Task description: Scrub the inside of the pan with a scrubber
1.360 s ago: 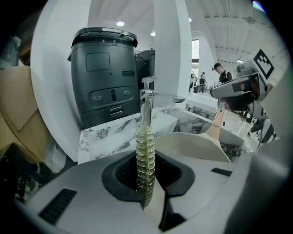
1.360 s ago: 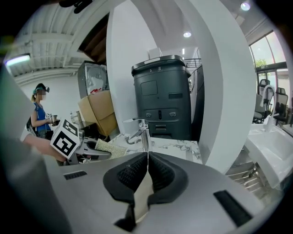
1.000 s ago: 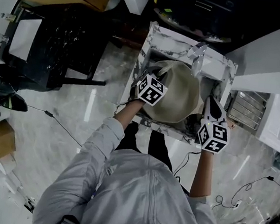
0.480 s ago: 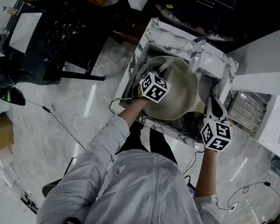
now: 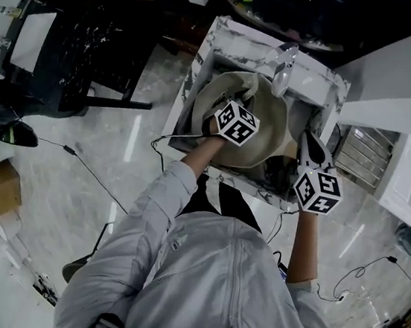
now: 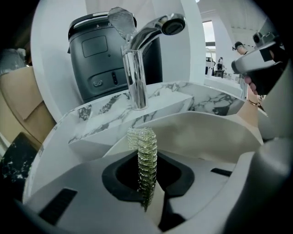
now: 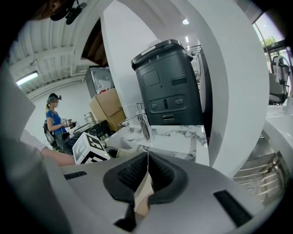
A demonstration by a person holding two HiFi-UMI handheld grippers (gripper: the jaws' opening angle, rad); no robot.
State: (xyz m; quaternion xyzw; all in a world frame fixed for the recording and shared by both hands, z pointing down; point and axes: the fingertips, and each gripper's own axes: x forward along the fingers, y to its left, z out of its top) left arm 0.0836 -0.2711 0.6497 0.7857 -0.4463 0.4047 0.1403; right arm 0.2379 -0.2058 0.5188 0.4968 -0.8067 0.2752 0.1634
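Note:
A wide beige pan (image 5: 270, 130) lies tilted in the marble sink (image 5: 205, 54). My left gripper (image 5: 238, 96) is over the pan's left half, shut on a glittery mesh scrubber (image 6: 146, 160) that stands up between the jaws. The pan's pale inside (image 6: 206, 132) curves just ahead of the scrubber. Whether the scrubber touches the pan is hidden. At the pan's right edge, my right gripper (image 5: 307, 144) is shut on a thin beige edge of the pan (image 7: 145, 187). The left gripper's marker cube (image 7: 91, 148) shows in the right gripper view.
A chrome faucet (image 5: 282, 68) rises from the sink's back rim, over the pan. Behind it stands a dark appliance (image 7: 169, 82). A metal dish rack (image 5: 360, 161) lies right of the sink. A person (image 7: 54, 123) stands far off at the left.
My left gripper has slid with the scrubber from the pan's near left rim farther over the pan's inside. The right gripper has kept its hold at the pan's right edge.

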